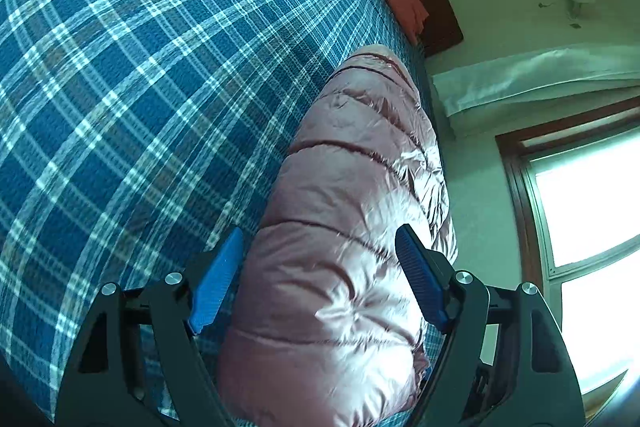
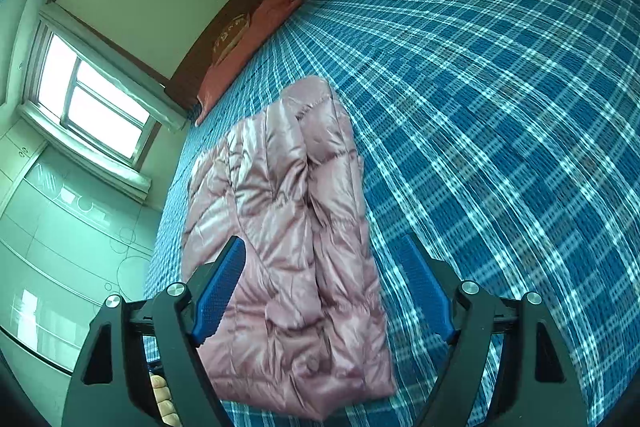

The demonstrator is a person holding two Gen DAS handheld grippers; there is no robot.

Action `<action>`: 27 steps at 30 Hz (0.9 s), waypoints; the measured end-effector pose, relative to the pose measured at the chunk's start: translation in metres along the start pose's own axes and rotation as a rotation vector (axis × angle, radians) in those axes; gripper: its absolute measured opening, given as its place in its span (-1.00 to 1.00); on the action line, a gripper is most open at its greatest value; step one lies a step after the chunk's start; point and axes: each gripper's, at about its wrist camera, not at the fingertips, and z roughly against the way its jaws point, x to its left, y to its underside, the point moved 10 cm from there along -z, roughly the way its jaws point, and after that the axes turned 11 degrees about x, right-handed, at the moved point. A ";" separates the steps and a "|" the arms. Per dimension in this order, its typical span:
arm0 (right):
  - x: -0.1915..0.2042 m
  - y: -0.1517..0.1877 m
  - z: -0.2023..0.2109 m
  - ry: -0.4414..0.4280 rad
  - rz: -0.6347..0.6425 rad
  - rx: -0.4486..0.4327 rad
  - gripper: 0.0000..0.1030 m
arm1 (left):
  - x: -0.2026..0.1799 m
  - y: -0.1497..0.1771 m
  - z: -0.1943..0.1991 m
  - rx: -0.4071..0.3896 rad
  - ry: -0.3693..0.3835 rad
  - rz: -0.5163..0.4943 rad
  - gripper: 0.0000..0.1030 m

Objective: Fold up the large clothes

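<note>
You are holding the left tongs (image 1: pixel 320 279) spread wide, gripping nothing, their blue ribbed pads (image 1: pixel 216 283) straddling a puffy quilted length of the shiny pink down jacket (image 1: pixel 352 227) without, as far as the left wrist view shows, pressing into it. You are carrying the right tongs (image 2: pixel 322 287) just as wide and just as empty, hanging above the near end of the same jacket (image 2: pixel 292 227).

The jacket is lying on the bed, on the blue and white plaid bedspread (image 2: pixel 500 127), near the bed edge that faces the window (image 2: pixel 96 107). It is gathered into a long narrow bundle, the sides apparently brought in over the middle, with a salmon pillow (image 2: pixel 240 55) well beyond it at the headboard.

You are, I judge, sitting between folds: the lengthwise ones look done, the crosswise one not yet. The next move is calling for both tongs to close on the near end, one at each corner, biting through all the slippery layers, then carrying that end over toward the far end.
</note>
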 end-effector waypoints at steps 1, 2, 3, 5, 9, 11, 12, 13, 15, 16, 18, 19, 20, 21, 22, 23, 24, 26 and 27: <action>0.000 -0.009 -0.012 -0.009 -0.017 0.018 0.53 | -0.003 -0.005 -0.006 0.013 0.008 0.011 0.52; -0.002 -0.016 -0.024 -0.019 -0.037 0.036 0.53 | -0.005 -0.010 -0.014 0.031 0.011 0.024 0.52; -0.003 -0.021 -0.033 -0.032 -0.055 0.051 0.53 | -0.006 -0.013 -0.020 0.053 0.021 0.037 0.52; -0.006 -0.029 -0.051 -0.047 -0.074 0.071 0.53 | -0.006 -0.019 -0.031 0.065 -0.001 0.053 0.60; -0.015 -0.035 -0.082 -0.027 -0.082 0.105 0.53 | -0.005 -0.026 -0.047 0.078 -0.012 0.059 0.66; -0.016 -0.036 -0.085 -0.050 -0.079 0.077 0.56 | 0.001 -0.025 -0.058 0.107 -0.004 0.091 0.71; -0.013 -0.035 -0.085 -0.052 -0.062 0.069 0.59 | 0.005 -0.024 -0.063 0.119 0.004 0.111 0.72; -0.010 -0.036 -0.087 -0.046 -0.040 0.068 0.59 | 0.006 -0.024 -0.065 0.112 0.008 0.109 0.72; -0.006 -0.033 -0.089 -0.038 -0.005 0.064 0.56 | 0.003 -0.023 -0.066 0.100 -0.012 0.072 0.71; -0.005 -0.031 -0.089 -0.032 0.004 0.062 0.55 | 0.001 -0.022 -0.067 0.095 -0.037 0.046 0.66; -0.002 -0.030 -0.090 -0.037 0.012 0.063 0.46 | -0.002 -0.022 -0.069 0.084 -0.075 0.005 0.48; 0.000 -0.027 -0.090 -0.050 0.015 0.072 0.29 | -0.002 -0.022 -0.069 0.079 -0.084 -0.003 0.37; 0.003 -0.024 -0.093 -0.080 0.008 0.087 0.04 | -0.003 -0.022 -0.069 0.074 -0.088 -0.010 0.27; 0.007 -0.019 -0.096 -0.106 -0.011 0.099 -0.02 | -0.003 -0.021 -0.068 0.070 -0.099 -0.017 0.24; 0.008 -0.018 -0.098 -0.122 -0.023 0.099 -0.09 | -0.004 -0.022 -0.068 0.067 -0.107 -0.027 0.15; 0.008 -0.017 -0.098 -0.131 -0.024 0.094 -0.14 | -0.006 -0.022 -0.067 0.065 -0.112 -0.036 0.07; 0.011 -0.015 -0.097 -0.137 -0.021 0.089 -0.17 | -0.007 -0.021 -0.067 0.064 -0.116 -0.044 0.04; 0.016 -0.013 -0.095 -0.153 -0.020 0.080 -0.27 | -0.011 -0.023 -0.065 0.059 -0.118 -0.060 -0.07; 0.019 -0.010 -0.092 -0.160 -0.017 0.075 -0.30 | -0.013 -0.024 -0.063 0.055 -0.115 -0.069 -0.08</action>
